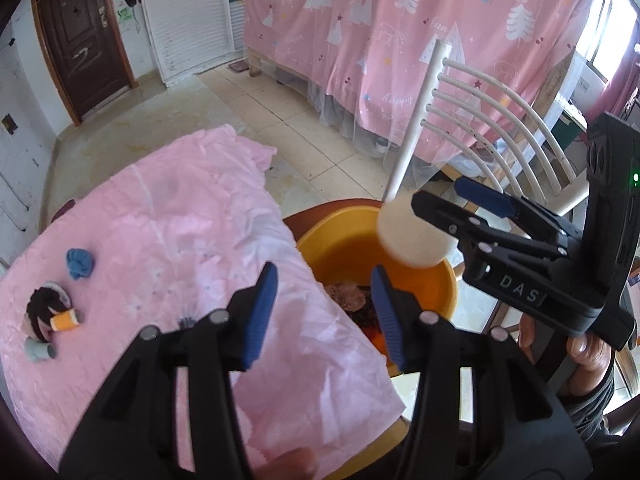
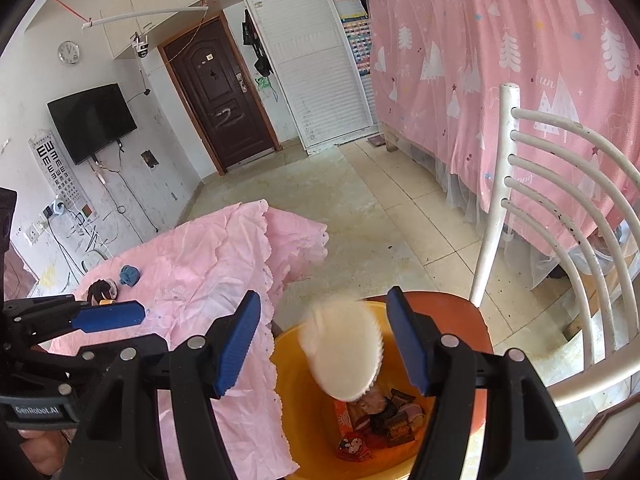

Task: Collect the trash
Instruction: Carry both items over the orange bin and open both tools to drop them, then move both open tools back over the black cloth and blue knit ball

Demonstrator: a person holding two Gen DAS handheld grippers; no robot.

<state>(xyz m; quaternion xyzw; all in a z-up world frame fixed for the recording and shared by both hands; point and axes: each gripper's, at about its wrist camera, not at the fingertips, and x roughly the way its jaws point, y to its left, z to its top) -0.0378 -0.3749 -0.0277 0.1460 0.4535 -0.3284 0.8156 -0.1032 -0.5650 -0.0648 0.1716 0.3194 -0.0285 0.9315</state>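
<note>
Both the right gripper (image 2: pixel 324 342) and left gripper (image 1: pixel 322 316) are gaping apart, while a blurred, seemingly unheld paper cup (image 2: pixel 342 350) is hanging above the bin (image 2: pixel 296 392) at 6 o'clock.

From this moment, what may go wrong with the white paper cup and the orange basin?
The white paper cup appears blurred between the open fingers of the right tool, apparently falling; being light, it may drift past the rim of the orange basin. The pink cloth overhangs that rim and could deflect it.
</note>
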